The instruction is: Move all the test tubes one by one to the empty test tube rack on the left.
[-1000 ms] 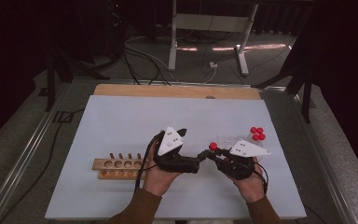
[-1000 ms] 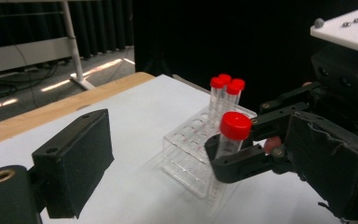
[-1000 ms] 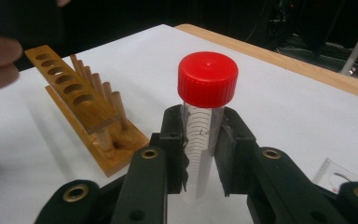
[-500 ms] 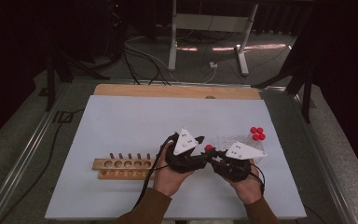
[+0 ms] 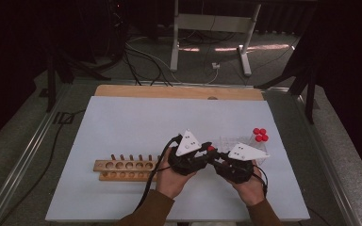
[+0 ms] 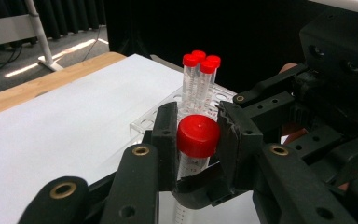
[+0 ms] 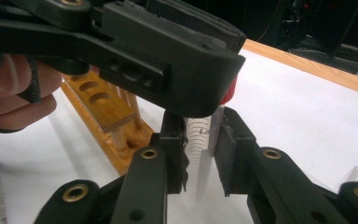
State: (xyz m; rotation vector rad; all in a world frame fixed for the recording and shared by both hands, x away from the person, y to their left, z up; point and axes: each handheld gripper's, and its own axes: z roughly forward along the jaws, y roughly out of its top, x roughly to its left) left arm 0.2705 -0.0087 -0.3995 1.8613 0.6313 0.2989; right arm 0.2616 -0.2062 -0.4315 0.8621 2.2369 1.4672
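Observation:
A clear tube with a red cap [image 6: 198,135] stands upright between both grippers above the white mat. My left gripper [image 6: 196,116] is shut on the cap, its pads pressing both sides. My right gripper [image 7: 200,126] is shut on the graduated tube body [image 7: 201,140] just below, with the left gripper's jaw overhead. In the high view the left gripper [image 5: 205,150] and the right gripper [image 5: 215,156] meet tip to tip at the red cap [image 5: 210,149], near the mat's front centre.
A clear plastic rack [image 5: 233,142] just right of the grippers holds three red-capped tubes [image 5: 259,135] at its far end. A wooden rack with holes and pegs [image 5: 122,168] lies left of the left hand. A wooden board [image 5: 179,92] edges the mat's far side.
The left gripper moved right from beside the wooden rack to meet the right gripper and closed on the tube's cap. The right gripper shifted slightly left with the tube.

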